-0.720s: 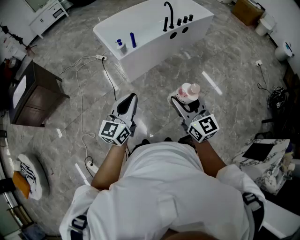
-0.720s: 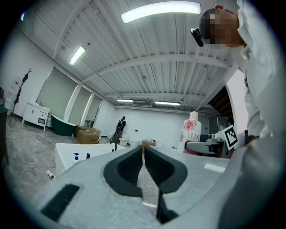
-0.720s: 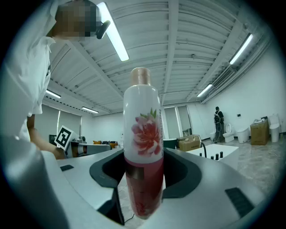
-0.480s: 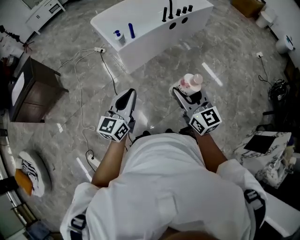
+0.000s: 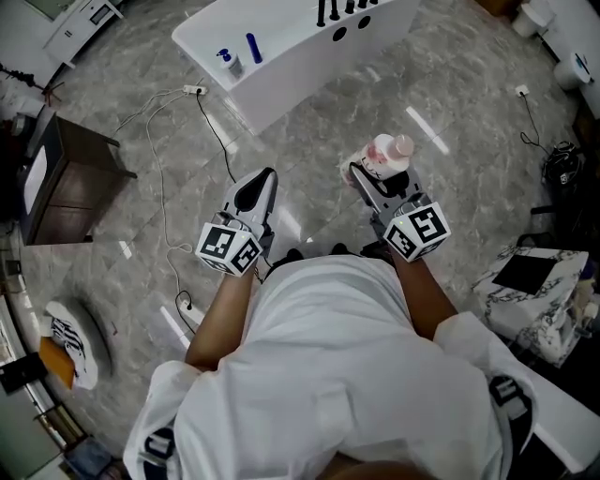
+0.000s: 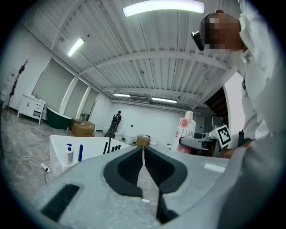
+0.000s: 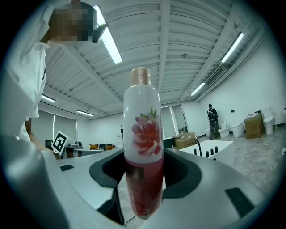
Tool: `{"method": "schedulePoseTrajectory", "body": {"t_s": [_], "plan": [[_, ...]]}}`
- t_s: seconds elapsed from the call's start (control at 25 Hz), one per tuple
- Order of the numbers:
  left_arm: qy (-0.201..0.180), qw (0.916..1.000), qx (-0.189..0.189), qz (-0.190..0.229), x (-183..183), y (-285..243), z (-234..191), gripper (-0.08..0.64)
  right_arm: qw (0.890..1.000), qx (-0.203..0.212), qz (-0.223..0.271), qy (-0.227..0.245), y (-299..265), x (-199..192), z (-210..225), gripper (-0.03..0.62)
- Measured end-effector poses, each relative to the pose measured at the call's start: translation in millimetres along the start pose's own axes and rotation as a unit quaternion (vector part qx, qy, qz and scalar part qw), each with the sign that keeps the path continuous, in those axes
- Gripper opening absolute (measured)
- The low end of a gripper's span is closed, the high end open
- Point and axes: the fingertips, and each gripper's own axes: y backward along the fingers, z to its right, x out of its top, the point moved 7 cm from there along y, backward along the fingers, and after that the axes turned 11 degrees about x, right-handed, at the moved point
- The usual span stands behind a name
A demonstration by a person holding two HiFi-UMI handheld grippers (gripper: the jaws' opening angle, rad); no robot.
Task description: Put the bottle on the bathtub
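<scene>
Higher in the head view than half a second back, and now cut by the top edge: white bathtub. Shifted slightly up and right as well: right gripper with the bottle. Hard to tell whether from a step or only a dip of the head.

Right gripper: both jaws clamped on the bottle's red lower body, bottle upright, pink cap on top, flower print toward the gripper's own camera. Well apart from the bathtub, bare marble floor between. Carrying step, by the look of it; placing not yet begun.

Left gripper: jaws drawn nearly together, only a thin slit between the dark pads, nothing held. Level with the right one, a body's width to its side.

Already on the bathtub's near end: small pump bottle and blue tube, close together; black faucet farther along.

Risks from here:
- Low hold on a tall bottle: prone to tilting in the jaws on a swing or a sudden stop.
- Black cable trailing over the floor from a power strip near the bathtub's corner: likely to catch a foot on the way.
- At the rim: liable to knock over the pump bottle or tube if set too close, or to slip into the basin if released too near the ledge's edge.
</scene>
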Motion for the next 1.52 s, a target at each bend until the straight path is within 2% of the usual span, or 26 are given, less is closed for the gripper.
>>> {"method": "schedulePoseTrajectory", "body": {"t_s": [0.16,0.52,0.72,0.88,1.16,1.52], "plan": [[-0.001,1.0,0.006,-0.005,-6.7,-11.0,10.3,0.029,1.0,-0.006,0.002,-0.002,16.8,0.4,16.2,0.235],[0.009,0.9996,0.016,-0.023,-29.7,-34.2,39.7,0.028,0.999,-0.014,0.003,-0.043,49.9,-20.4,51.7,0.235],[0.011,0.9988,0.017,-0.044,-40.8,-45.5,45.6,0.029,0.998,-0.016,0.0,-0.065,55.1,-31.5,64.1,0.235],[0.016,0.9986,0.016,-0.047,-44.0,-62.7,41.5,0.029,0.998,-0.014,-0.006,-0.062,48.8,-32.9,80.9,0.235],[0.029,0.999,0.006,-0.033,-42.0,-130.1,20.3,0.029,0.998,-0.016,-0.011,-0.056,22.6,-16.4,130.0,0.235],[0.03,0.9993,-0.017,-0.016,0.0,-254.7,-33.3,0.028,0.998,-0.031,-0.003,-0.052,-51.1,26.3,224.0,0.235]]}}
